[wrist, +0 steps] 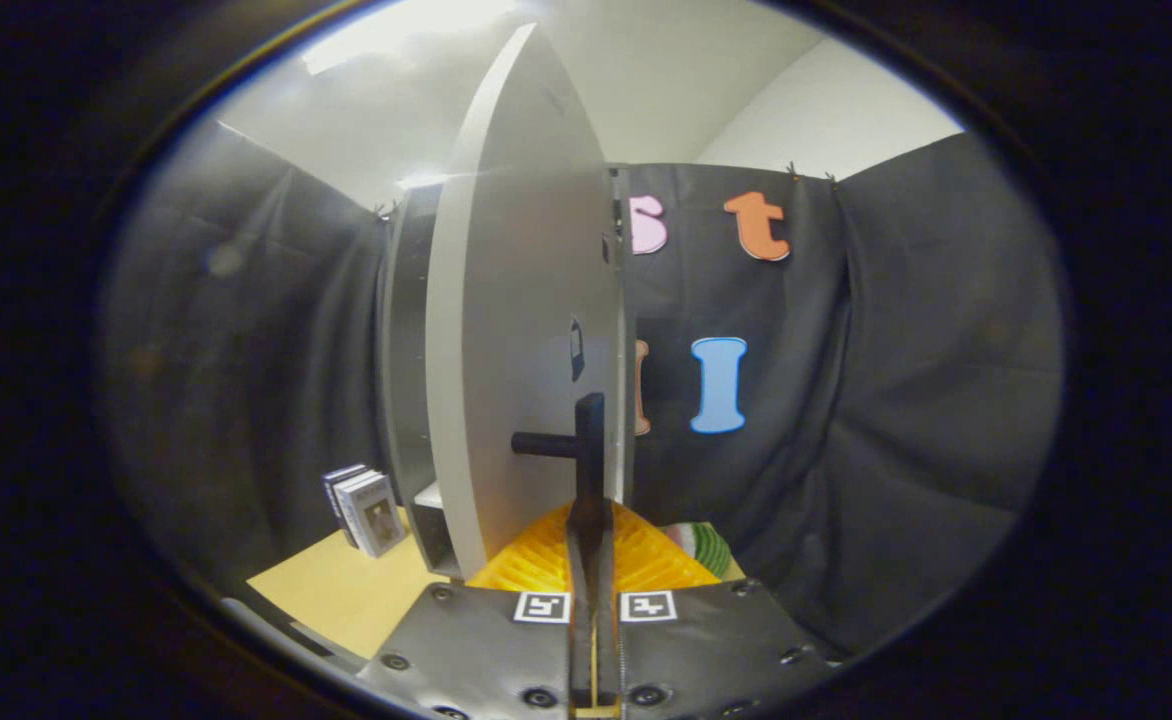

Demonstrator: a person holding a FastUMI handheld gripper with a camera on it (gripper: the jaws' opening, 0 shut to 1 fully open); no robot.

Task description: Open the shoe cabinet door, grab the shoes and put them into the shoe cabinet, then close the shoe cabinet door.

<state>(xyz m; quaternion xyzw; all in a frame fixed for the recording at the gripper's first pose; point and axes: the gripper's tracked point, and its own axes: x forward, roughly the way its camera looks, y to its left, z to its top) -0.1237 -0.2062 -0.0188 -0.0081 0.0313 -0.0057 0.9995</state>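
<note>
Tongs (591, 505) closed at dark handle (551, 443) of ajar cabinet door (521, 330).

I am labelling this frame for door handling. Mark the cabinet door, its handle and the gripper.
cabinet door (516, 330): gripper view, on its flat face, swung out edge-on.
handle (546, 443): gripper view, on the dark bar sticking out from the door.
gripper (589, 520): gripper view, at the fingertips, jaws closed together beside the handle.

One white shoe cabinet (408, 400) left of the fingers; one white flat door (516, 330), open, ahead; one dark T-shaped door handle (571, 445). Two small boxed cards (366, 510) far left. One yellow ribbed object (636, 555). One gripper (591, 520), fingers together.
</note>
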